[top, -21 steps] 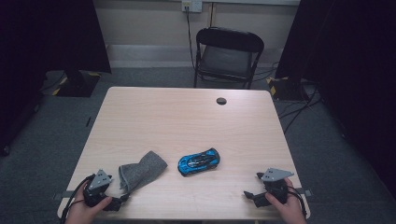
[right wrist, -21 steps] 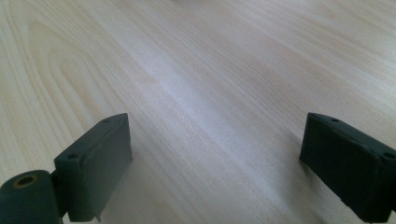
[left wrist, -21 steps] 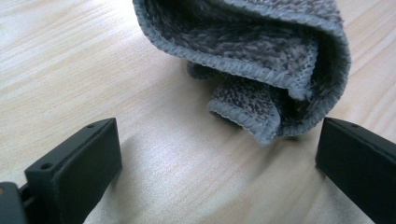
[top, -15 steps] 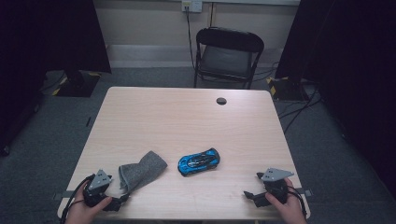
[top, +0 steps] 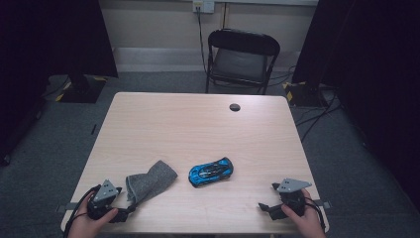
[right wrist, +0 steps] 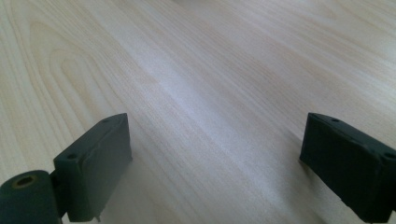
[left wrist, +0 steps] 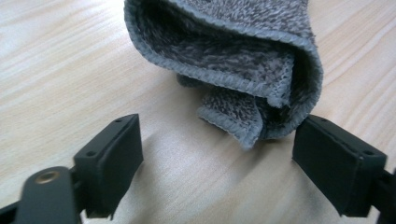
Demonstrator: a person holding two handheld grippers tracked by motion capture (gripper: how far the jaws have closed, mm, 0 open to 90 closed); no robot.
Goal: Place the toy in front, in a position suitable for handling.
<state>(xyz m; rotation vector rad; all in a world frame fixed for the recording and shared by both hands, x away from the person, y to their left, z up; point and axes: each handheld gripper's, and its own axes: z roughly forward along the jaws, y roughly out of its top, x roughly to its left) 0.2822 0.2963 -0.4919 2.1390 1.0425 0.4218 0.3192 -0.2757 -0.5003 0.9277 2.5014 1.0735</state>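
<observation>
Nothing has moved: our left hand-held gripper [left wrist: 217, 154] stays spread before the folded grey terry cloth [left wrist: 243, 60], our right hand-held gripper [right wrist: 215, 163] spread over the pale wooden counter [right wrist: 210, 70], at five o'clock from the cloth.

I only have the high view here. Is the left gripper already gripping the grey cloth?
Observer: No. In the left gripper view the left gripper stands open, and the grey cloth has a folded corner just ahead of the gap, unpinched.
Operator: Is the cloth flat?
Observer: No, it is folded over itself, with stitched edges curling towards the gripper.
Operator: And the right gripper?
Observer: The right gripper is open over bare table, nothing between its jaws.
</observation>
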